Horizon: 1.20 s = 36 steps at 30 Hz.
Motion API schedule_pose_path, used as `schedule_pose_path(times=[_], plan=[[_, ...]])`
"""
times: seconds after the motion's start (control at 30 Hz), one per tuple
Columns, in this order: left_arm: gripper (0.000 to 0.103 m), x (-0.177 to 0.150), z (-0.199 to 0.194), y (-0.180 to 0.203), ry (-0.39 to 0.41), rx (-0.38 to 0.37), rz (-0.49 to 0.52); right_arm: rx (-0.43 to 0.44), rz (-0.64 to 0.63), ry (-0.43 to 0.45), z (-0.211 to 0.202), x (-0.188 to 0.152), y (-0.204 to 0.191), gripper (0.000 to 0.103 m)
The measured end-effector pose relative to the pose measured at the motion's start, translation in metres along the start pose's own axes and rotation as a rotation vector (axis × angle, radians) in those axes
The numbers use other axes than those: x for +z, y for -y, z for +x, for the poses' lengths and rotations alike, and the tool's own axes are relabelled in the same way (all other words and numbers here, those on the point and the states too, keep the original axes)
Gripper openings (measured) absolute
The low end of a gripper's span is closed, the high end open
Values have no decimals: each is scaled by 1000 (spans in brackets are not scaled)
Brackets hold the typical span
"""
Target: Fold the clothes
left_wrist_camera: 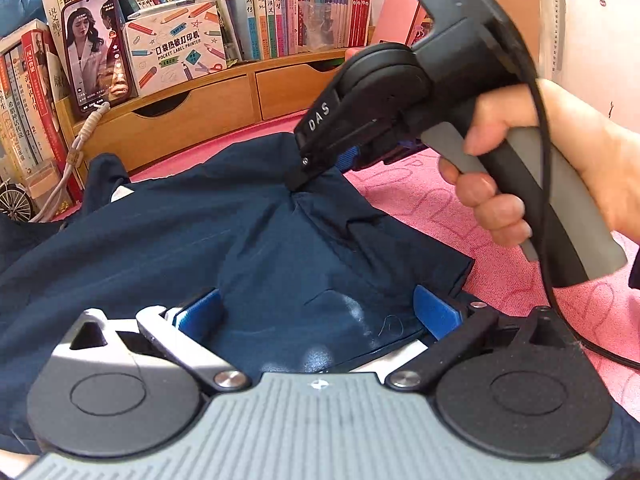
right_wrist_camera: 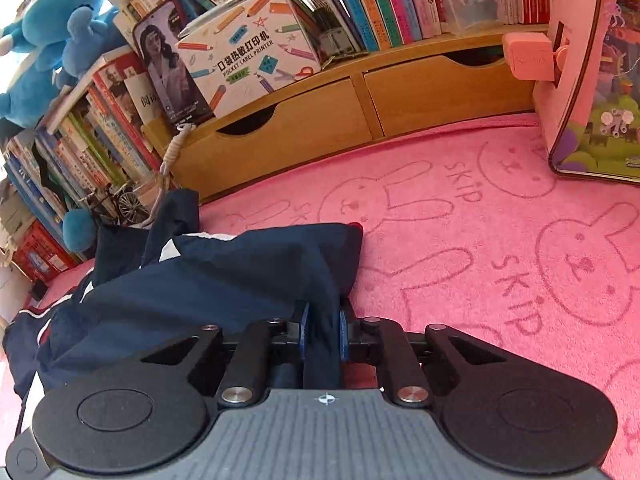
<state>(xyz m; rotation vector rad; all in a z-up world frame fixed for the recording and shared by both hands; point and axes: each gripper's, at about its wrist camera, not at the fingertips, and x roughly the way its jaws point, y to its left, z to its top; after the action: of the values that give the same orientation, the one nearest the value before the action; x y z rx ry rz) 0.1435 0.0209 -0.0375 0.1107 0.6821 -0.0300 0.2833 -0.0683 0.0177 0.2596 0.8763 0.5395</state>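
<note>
A navy blue garment (left_wrist_camera: 160, 240) with white and red trim lies crumpled on a pink rabbit-print mat (right_wrist_camera: 480, 220). In the left wrist view my left gripper (left_wrist_camera: 316, 312) stands wide open, and a hump of the dark cloth lies between its blue pads (left_wrist_camera: 200, 312) without being pinched. My right gripper (right_wrist_camera: 322, 328) is shut on a fold at the garment's (right_wrist_camera: 220, 276) right edge. The left wrist view shows that right gripper (left_wrist_camera: 298, 184) biting a raised peak of cloth, with a person's hand (left_wrist_camera: 500, 184) around its grey handle.
A wooden drawer unit (right_wrist_camera: 320, 120) borders the far side of the mat, with books, a phone (left_wrist_camera: 96, 52) and a label printer box (left_wrist_camera: 176, 48) on top. A blue plush toy (right_wrist_camera: 52, 20) sits far left. A pink box (right_wrist_camera: 588, 80) stands at the right.
</note>
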Motion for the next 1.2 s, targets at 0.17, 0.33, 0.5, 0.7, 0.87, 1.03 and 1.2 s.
schedule_pose_path(times=[0.17,0.33,0.5,0.7,0.87,1.03,1.2], plan=[[103,1,1,-2,-3,4,-14,36,51,-21,21,24,8,14],[103,1,1,-2,-6,-4,-26,92,174,-32,28,31,23,17],[103,2,2,-5,-15,-25,-50,127,166,-20,0,16,27,47],[103,2,2,-3,-13,-21,-43,119,0,-56,-43,-25,16,53],[103,2,1,-3,-11,-16,-36,-38,-112,0,-25,-18,-14,31],[103,2,1,-3,-12,-16,-36,-110,-120,17,24,23,-25,23],[103,1,1,-5,-14,-25,-44,-175,-147,21,36,41,-26,34]])
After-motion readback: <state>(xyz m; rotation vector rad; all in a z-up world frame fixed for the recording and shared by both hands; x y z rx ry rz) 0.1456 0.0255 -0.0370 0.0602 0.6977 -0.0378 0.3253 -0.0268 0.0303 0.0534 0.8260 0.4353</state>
